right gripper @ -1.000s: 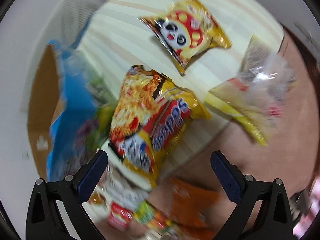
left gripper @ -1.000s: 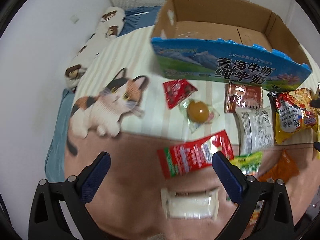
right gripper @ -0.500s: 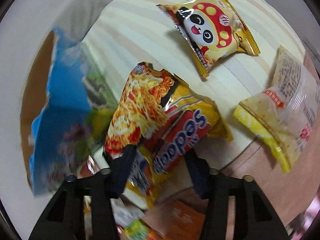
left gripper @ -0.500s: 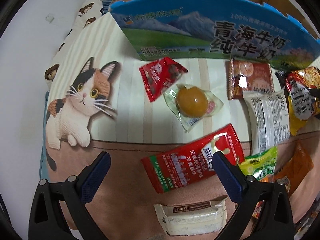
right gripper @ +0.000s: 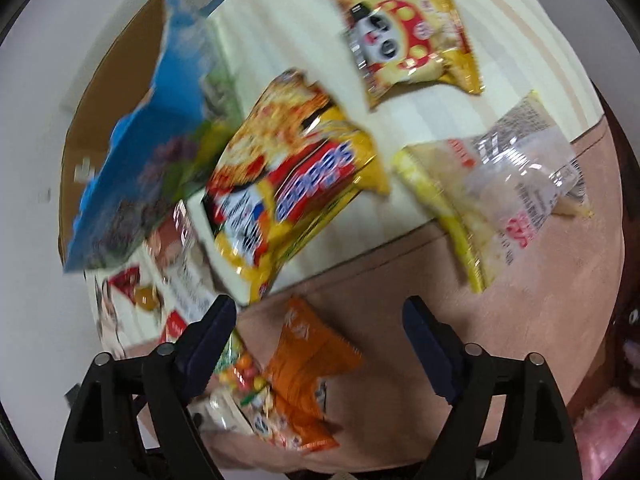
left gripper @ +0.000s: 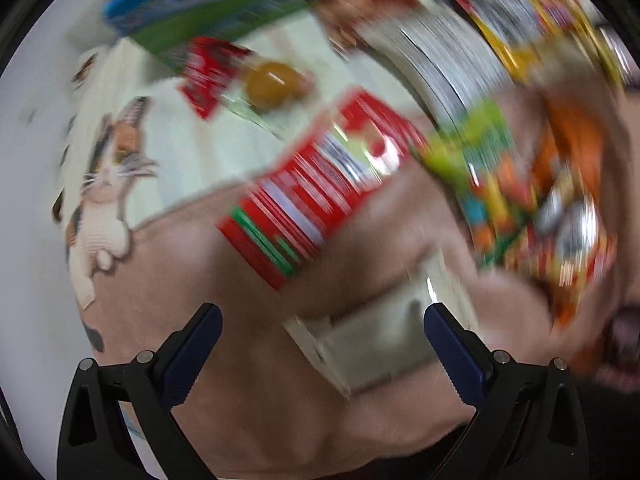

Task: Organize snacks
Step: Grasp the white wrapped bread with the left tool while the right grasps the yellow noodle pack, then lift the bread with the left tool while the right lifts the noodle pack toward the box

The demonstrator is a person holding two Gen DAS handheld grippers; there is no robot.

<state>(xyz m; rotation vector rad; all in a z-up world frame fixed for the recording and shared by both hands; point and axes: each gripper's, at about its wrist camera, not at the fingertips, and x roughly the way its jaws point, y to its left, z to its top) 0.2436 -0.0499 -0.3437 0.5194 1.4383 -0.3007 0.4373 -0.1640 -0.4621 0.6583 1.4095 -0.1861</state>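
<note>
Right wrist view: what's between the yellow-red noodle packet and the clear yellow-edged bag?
Nothing: only bare striped cream blanket separates the yellow-red noodle packet from the clear yellow-edged bag, shown in the right wrist view.

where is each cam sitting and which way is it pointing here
Left wrist: rides the left gripper, looking forward and down at the blanket; its open blue-padded fingers frame a white packet, with a red packet beyond. Heavy blur.
Right wrist: rides the right gripper, also angled down; its open fingers sit over an orange packet, with the yellow noodle bag and panda bag beyond.
Shared: both see the blue milk carton box and the orange packet.
</note>
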